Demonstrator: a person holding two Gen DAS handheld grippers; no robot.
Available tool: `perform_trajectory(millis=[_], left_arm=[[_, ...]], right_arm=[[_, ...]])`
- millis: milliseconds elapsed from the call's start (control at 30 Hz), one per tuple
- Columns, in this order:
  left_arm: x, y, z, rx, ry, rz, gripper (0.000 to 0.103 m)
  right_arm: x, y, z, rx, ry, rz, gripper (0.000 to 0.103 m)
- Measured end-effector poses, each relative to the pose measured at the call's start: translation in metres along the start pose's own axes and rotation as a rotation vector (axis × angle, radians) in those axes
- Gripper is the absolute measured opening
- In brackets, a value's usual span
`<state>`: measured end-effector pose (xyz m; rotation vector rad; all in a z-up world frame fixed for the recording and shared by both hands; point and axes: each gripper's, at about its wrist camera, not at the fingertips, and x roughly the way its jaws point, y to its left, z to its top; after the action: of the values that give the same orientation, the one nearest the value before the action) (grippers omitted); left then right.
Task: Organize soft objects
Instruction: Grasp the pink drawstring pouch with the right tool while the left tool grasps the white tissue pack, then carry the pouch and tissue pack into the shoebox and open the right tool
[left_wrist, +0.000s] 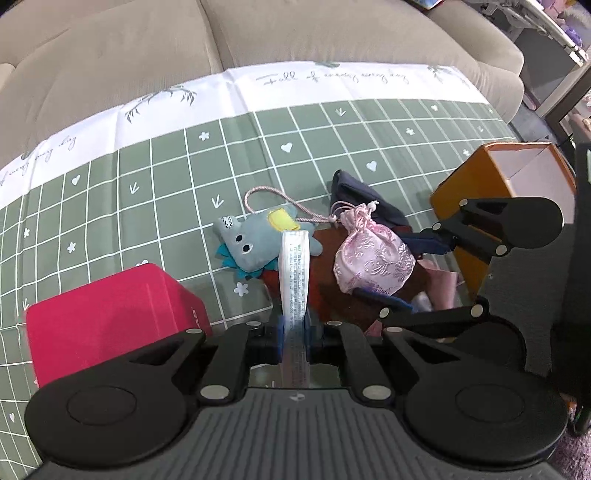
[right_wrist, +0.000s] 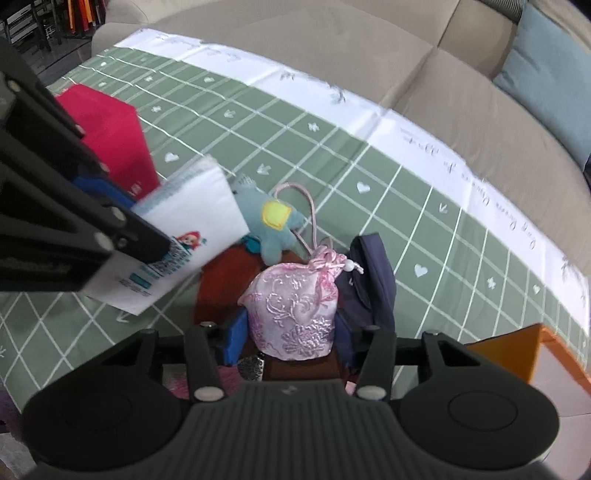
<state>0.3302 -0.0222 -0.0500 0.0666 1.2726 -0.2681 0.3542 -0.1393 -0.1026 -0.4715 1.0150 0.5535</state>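
The left gripper (left_wrist: 294, 334) has its jaws clamped on a white tissue pack (left_wrist: 294, 280) at lower centre. The right gripper (right_wrist: 291, 334) has its jaws apart around a pink pouch (right_wrist: 291, 306).

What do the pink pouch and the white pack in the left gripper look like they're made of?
Pink pouch: seemingly satin brocade, with shiny woven floral patterning and a drawstring neck. White pack, clamped in the left gripper: probably a glossy plastic-film tissue packet, smooth and printed, with crimped end seams.
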Motion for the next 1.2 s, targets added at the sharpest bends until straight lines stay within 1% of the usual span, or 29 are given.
perform_trajectory(millis=[133,367,633,800,967,1067,1200], left_arm=[[-0.019,-0.004,-0.006,-0.001,-0.032,-0.015,0.011],[-0.059,-0.008,-0.023,0.001,-0.107,-0.047,0.011],[-0.103,-0.020,-0.048,0.013,-0.187,-0.075,0.010],[-0.126,-0.034,-0.057,0.014,-0.231,-0.118,0.010],[-0.142,-0.062,-0.058,0.051,-0.264,-0.168,0.010],[-0.148,-0.089,-0.052,0.092,-0.284,-0.205,0.010],[-0.146,-0.128,-0.037,0.153,-0.296,-0.255,0.010]], right_arm=[[-0.022,0.009,0.000,-0.012,-0.019,-0.006,0.049],[-0.071,0.024,-0.007,-0.001,-0.091,-0.018,0.049],[-0.127,0.041,-0.024,0.023,-0.169,-0.039,0.049],[-0.166,0.042,-0.038,0.044,-0.203,-0.045,0.049],[-0.207,0.027,-0.057,0.074,-0.223,-0.058,0.049],[-0.229,0.013,-0.069,0.094,-0.220,-0.080,0.049],[-0.254,-0.013,-0.085,0.096,-0.199,-0.120,0.049]])
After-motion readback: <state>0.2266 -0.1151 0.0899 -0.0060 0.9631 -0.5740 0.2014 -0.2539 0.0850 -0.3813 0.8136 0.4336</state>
